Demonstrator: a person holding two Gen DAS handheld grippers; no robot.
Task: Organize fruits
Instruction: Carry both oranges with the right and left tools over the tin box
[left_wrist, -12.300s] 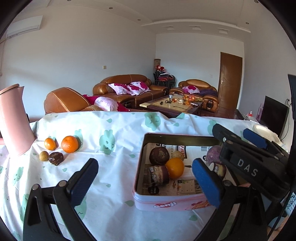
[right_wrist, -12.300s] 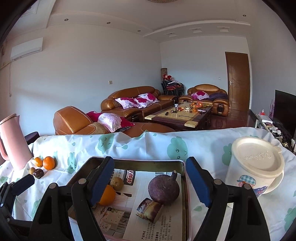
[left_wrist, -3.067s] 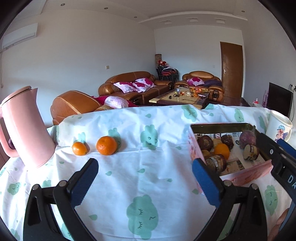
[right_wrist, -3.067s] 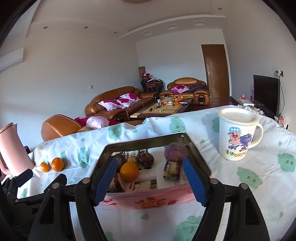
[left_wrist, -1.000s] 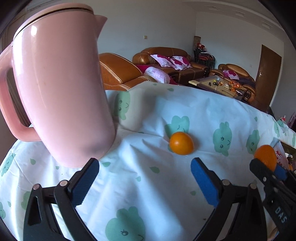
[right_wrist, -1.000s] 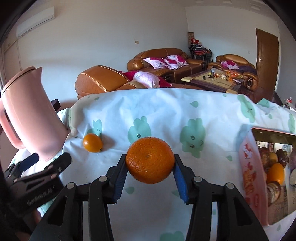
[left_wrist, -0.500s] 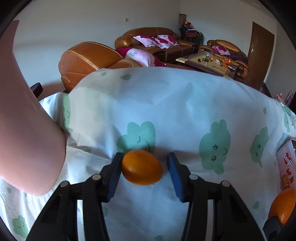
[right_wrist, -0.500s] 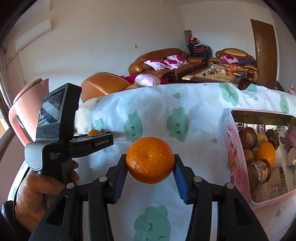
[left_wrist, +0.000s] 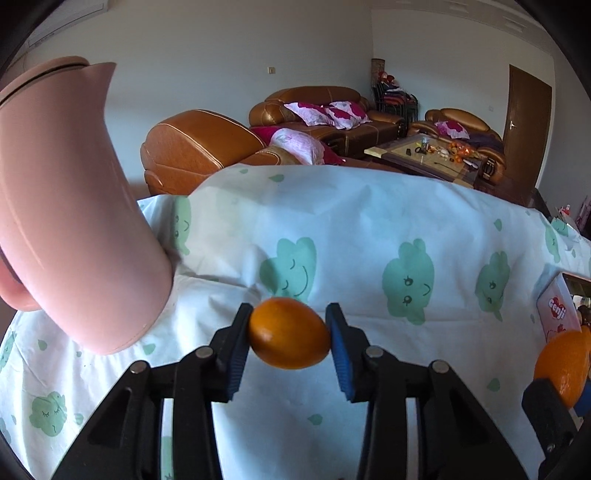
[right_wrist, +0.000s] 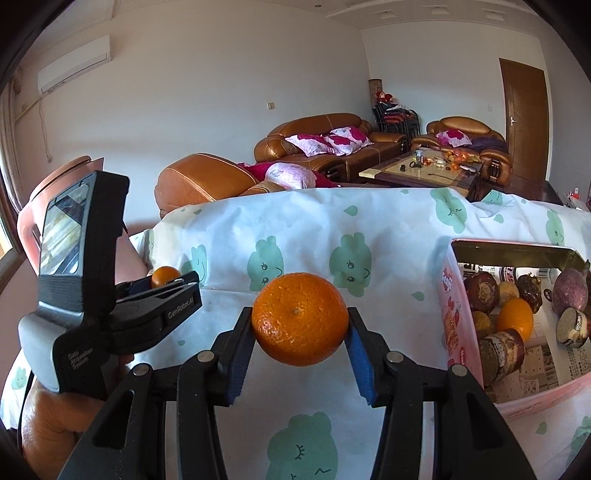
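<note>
with the left gripper having just been closing and now pinching the small smooth oval orange fruit and the right gripper squeezing the larger dimpled round orange, both fruits are sitting between blue pads, so carrying them level over the pink rectangular tin box's near wall is looking wise.

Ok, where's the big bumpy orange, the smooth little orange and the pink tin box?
big bumpy orange (right_wrist: 300, 318), right wrist view, front peel.
smooth little orange (left_wrist: 289, 333), left wrist view, middle.
pink tin box (right_wrist: 455, 314), right wrist view, side wall.
</note>
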